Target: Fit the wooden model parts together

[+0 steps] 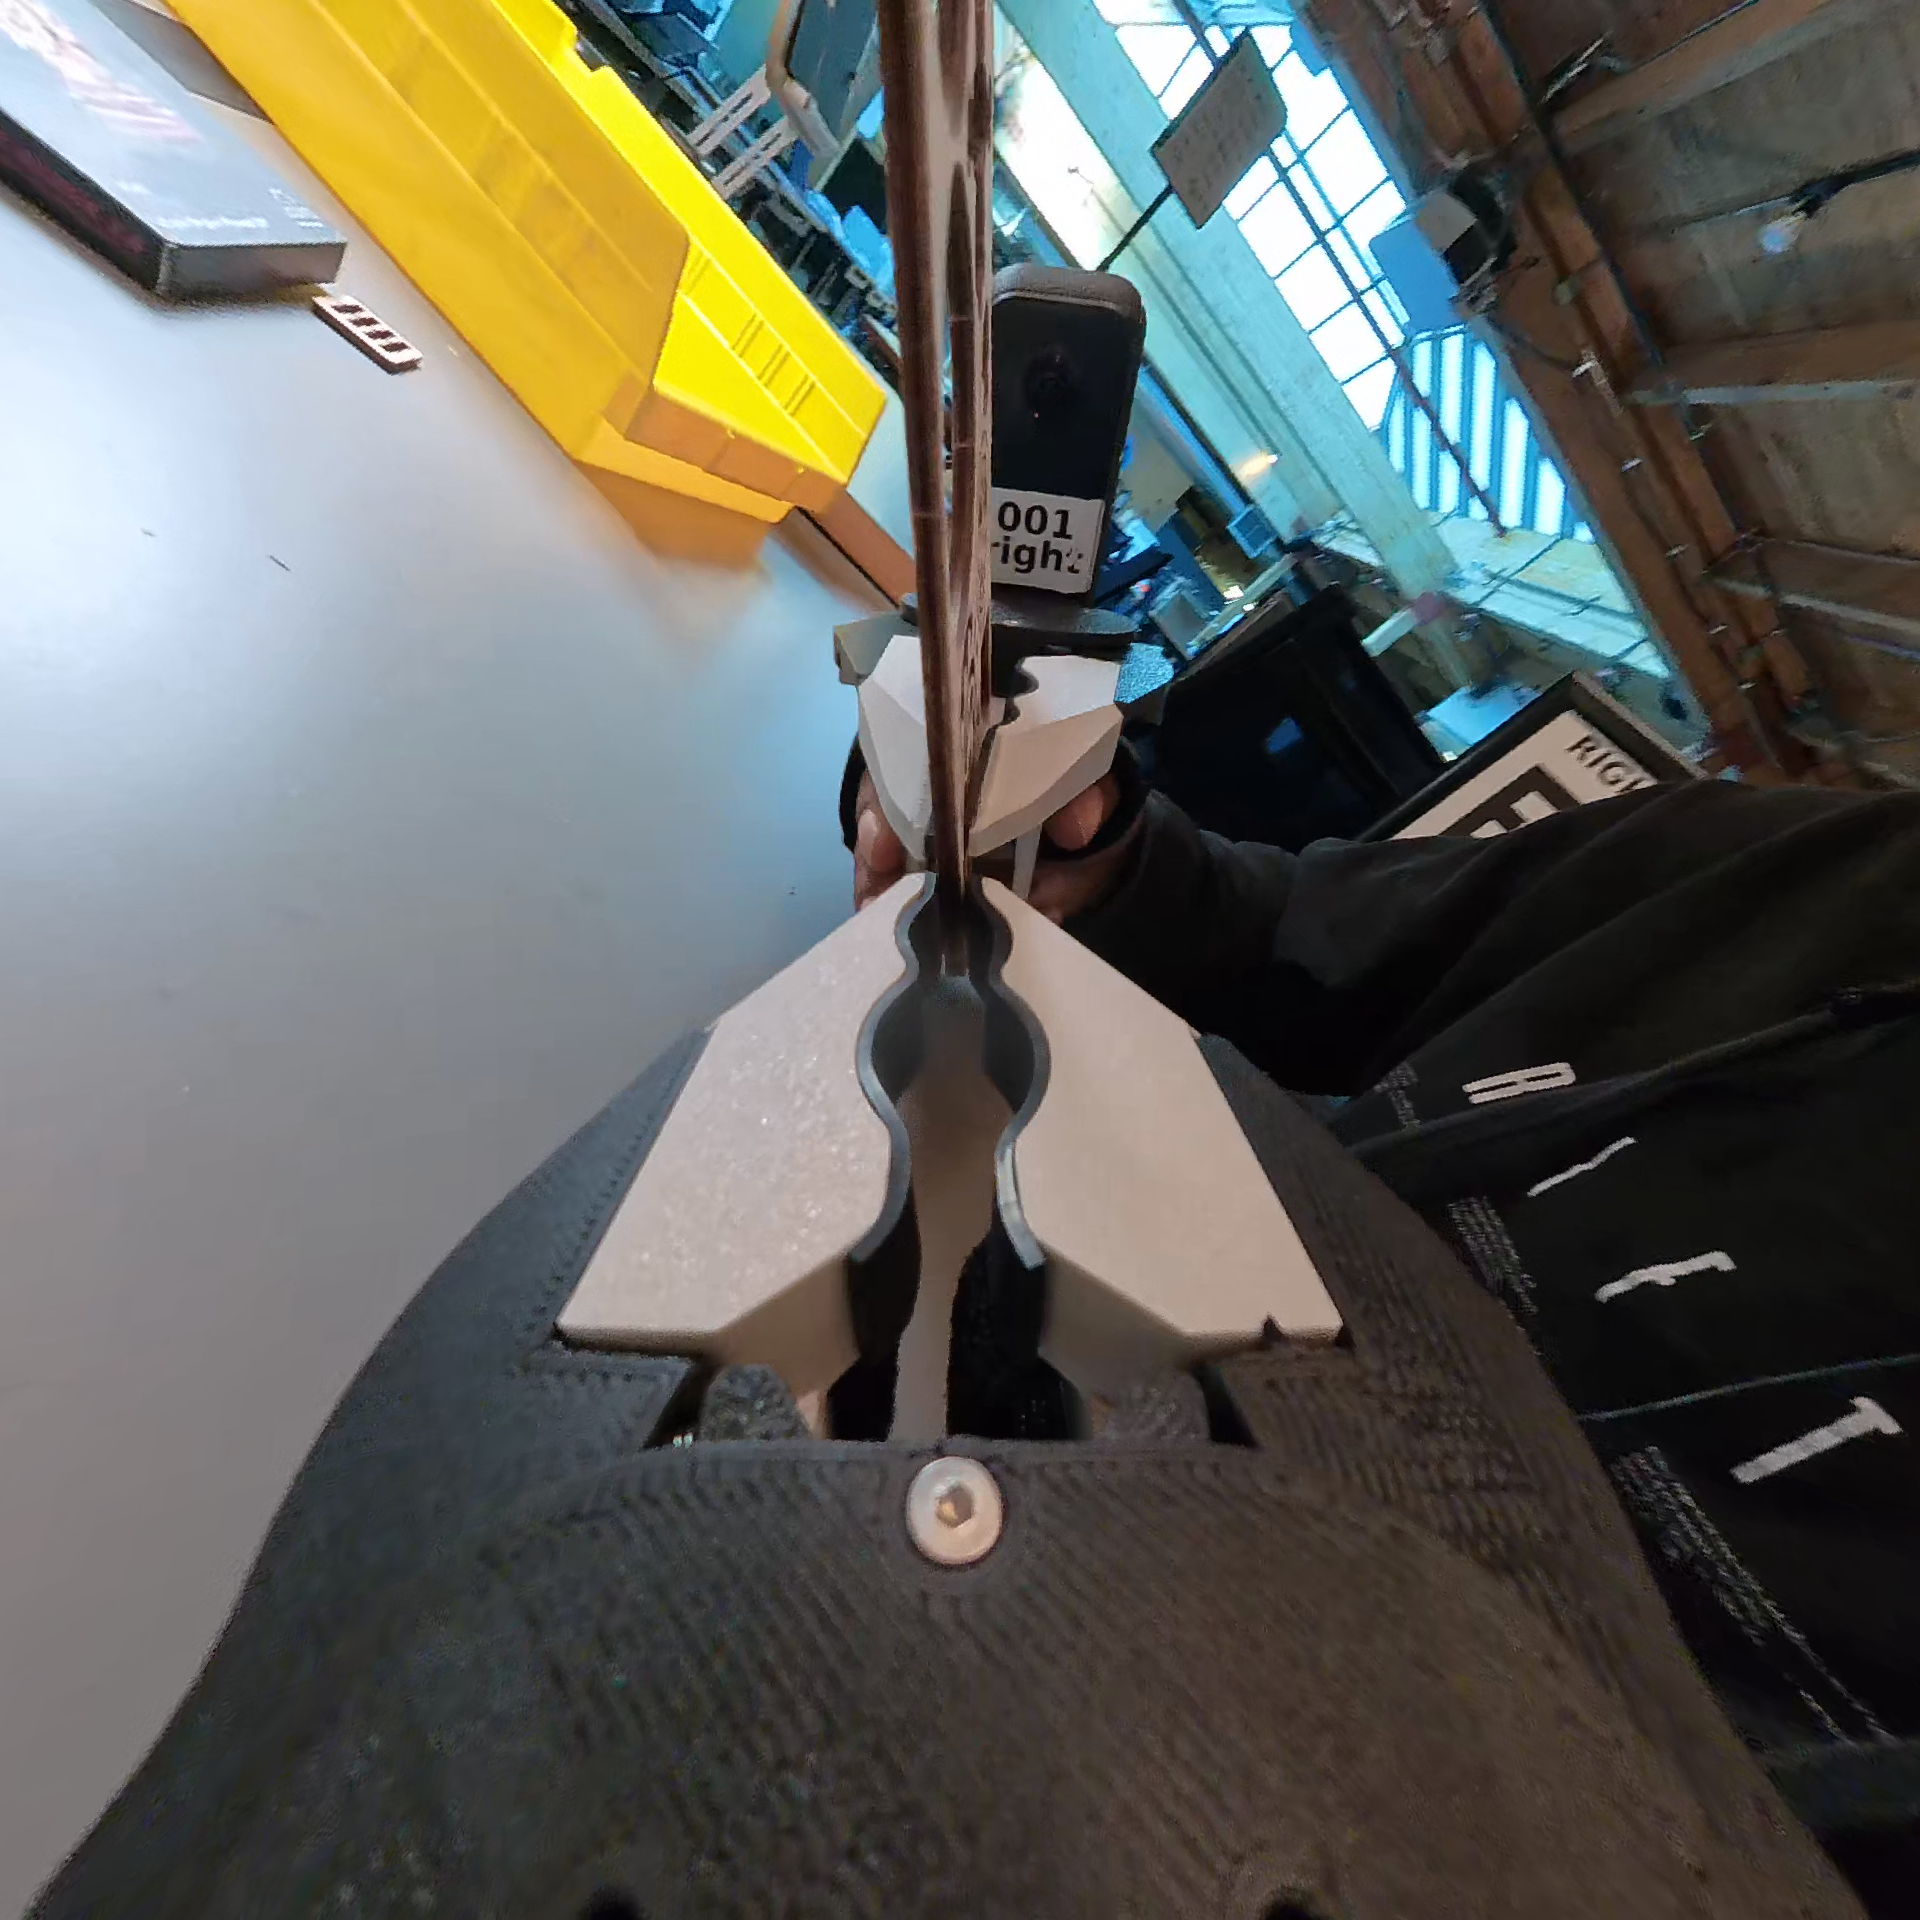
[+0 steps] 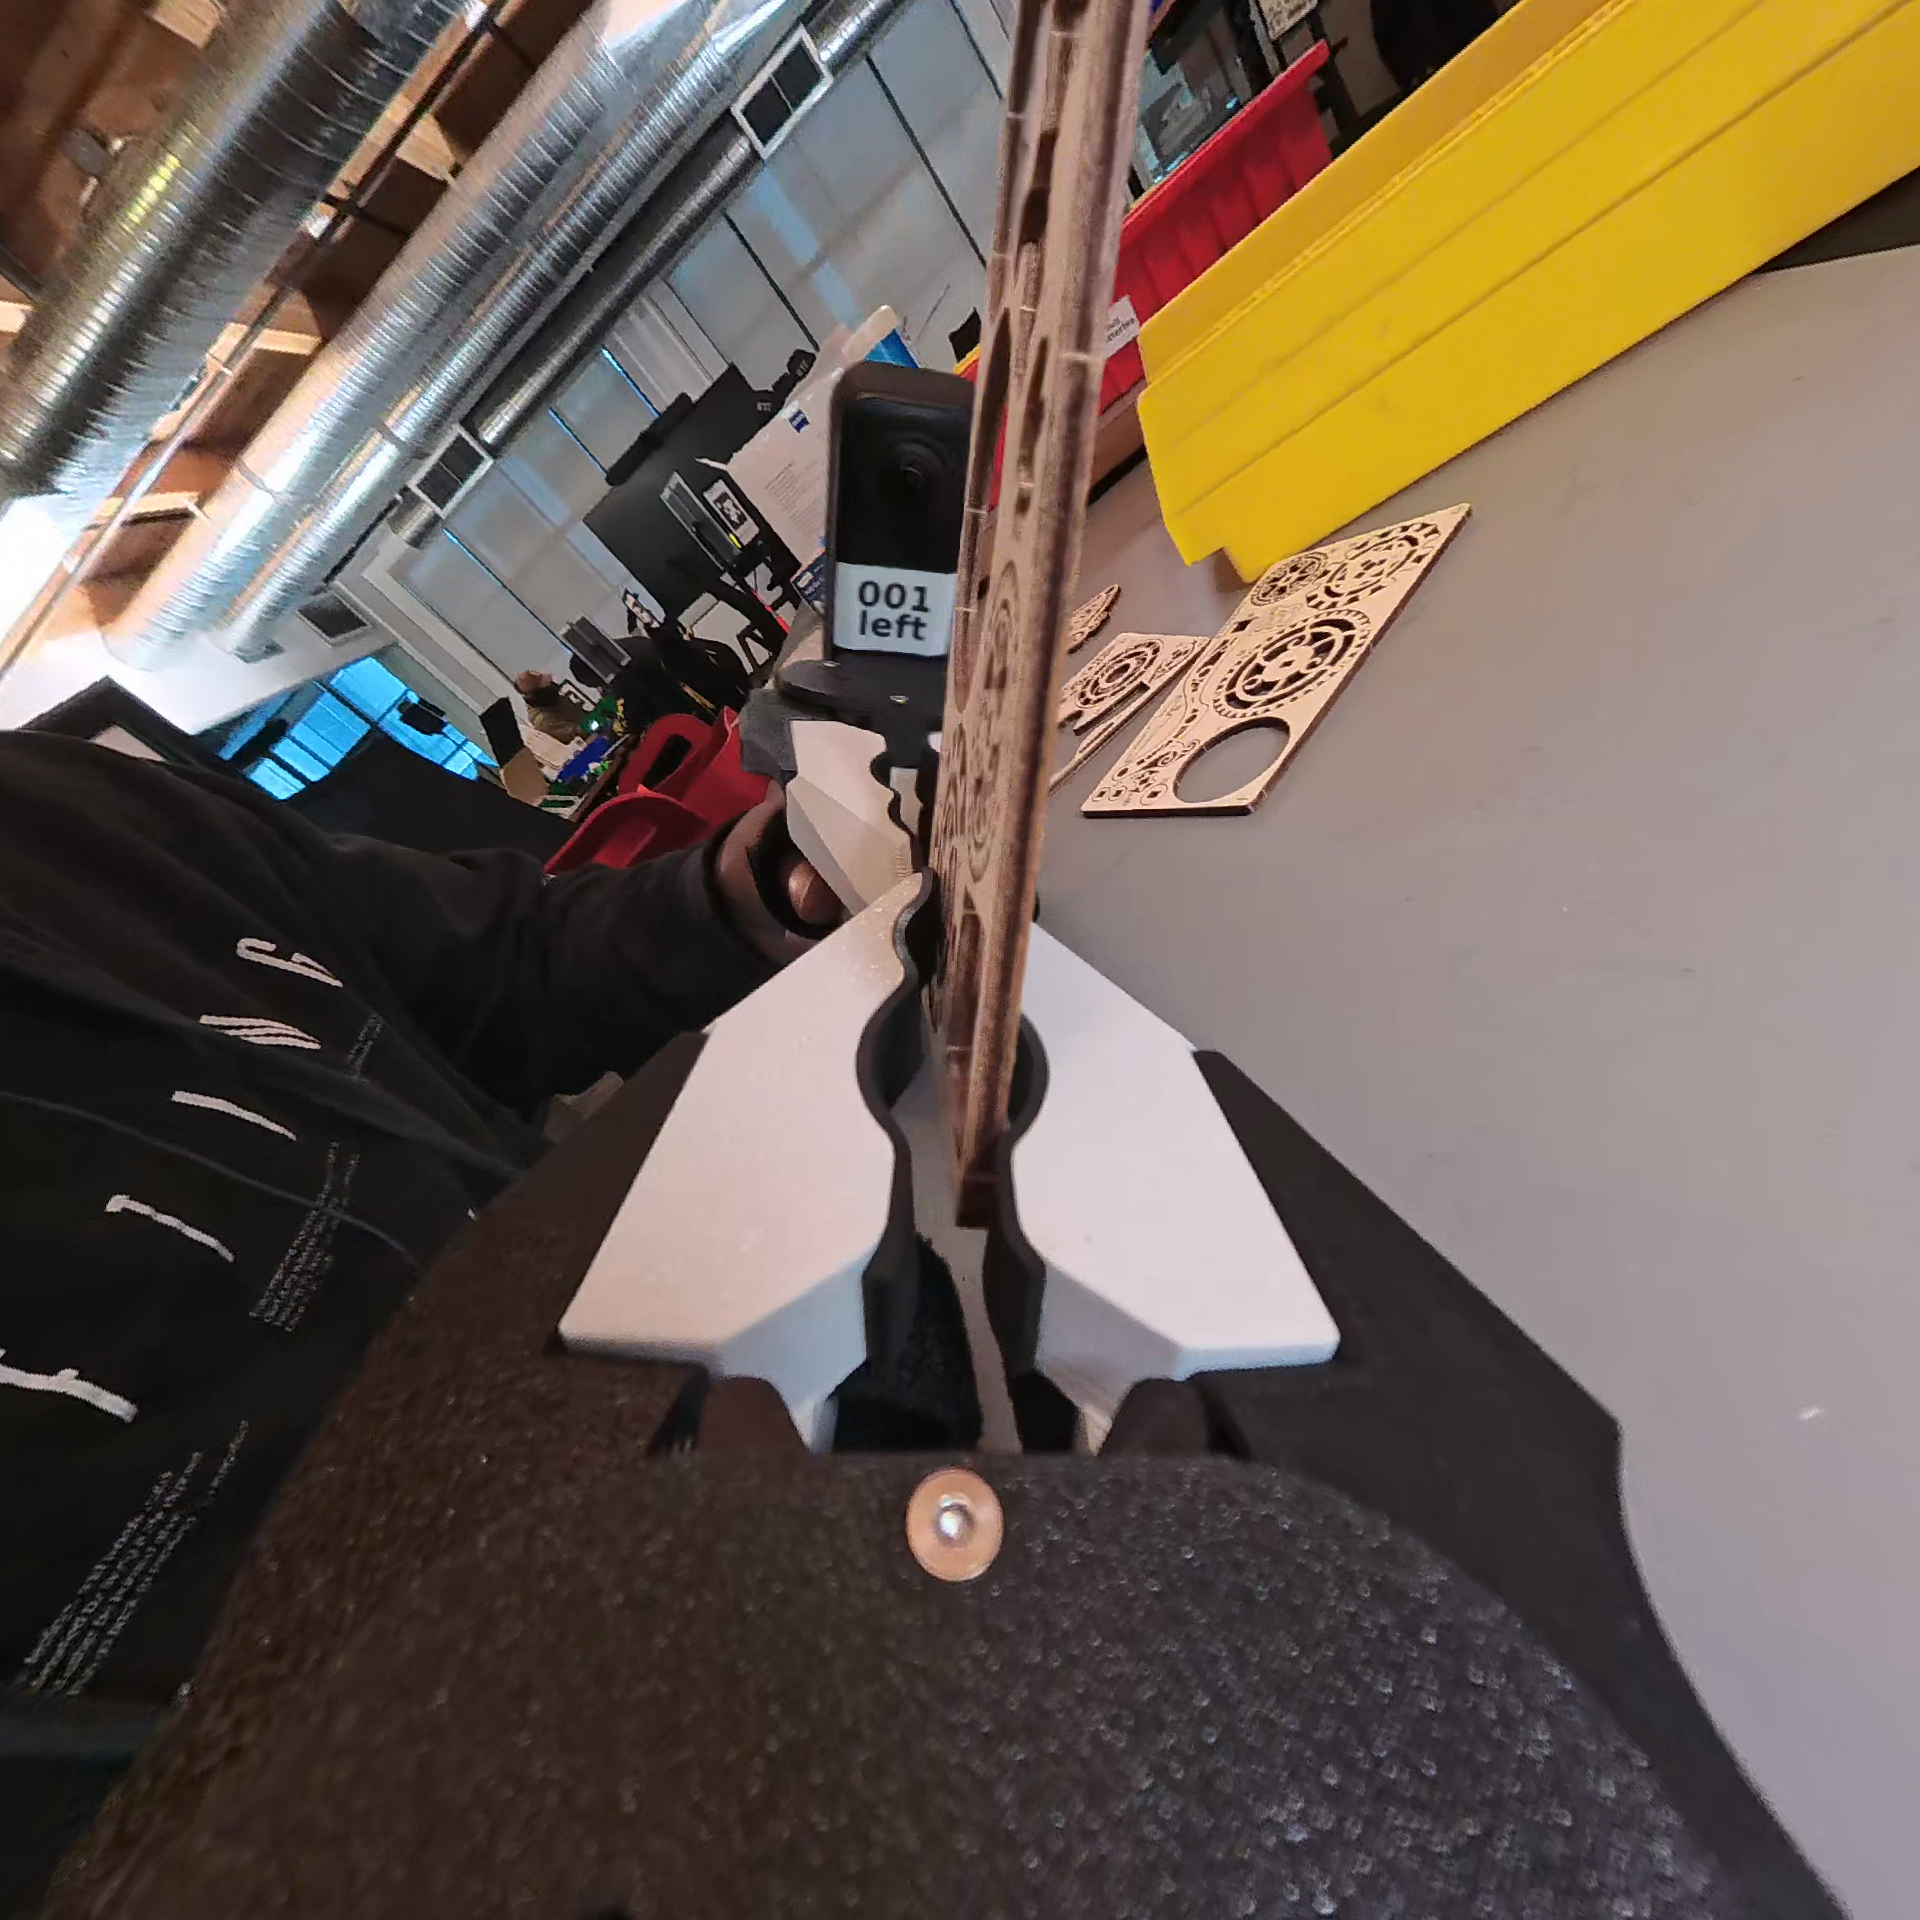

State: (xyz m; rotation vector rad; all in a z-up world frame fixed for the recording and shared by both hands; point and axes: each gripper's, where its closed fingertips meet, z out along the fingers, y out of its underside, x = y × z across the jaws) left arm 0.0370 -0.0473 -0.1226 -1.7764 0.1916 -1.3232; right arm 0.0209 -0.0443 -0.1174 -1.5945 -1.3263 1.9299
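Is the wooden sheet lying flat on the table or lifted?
Lifted: wooden sheet stands on edge above the table, clamped between both grippers.

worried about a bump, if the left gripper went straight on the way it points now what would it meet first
Most likely the right gripper. It faces the left gripper head-on, both shut on the same edge-on wooden sheet, with only a short stretch of sheet between their jaws. Depth is hard to judge in this wide-angle view.

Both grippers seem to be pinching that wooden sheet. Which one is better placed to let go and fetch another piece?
Probably the right gripper. Its view shows the loose wooden sheets lying on the table on its side, while the left gripper, also shut on the held sheet, could keep that one steady.
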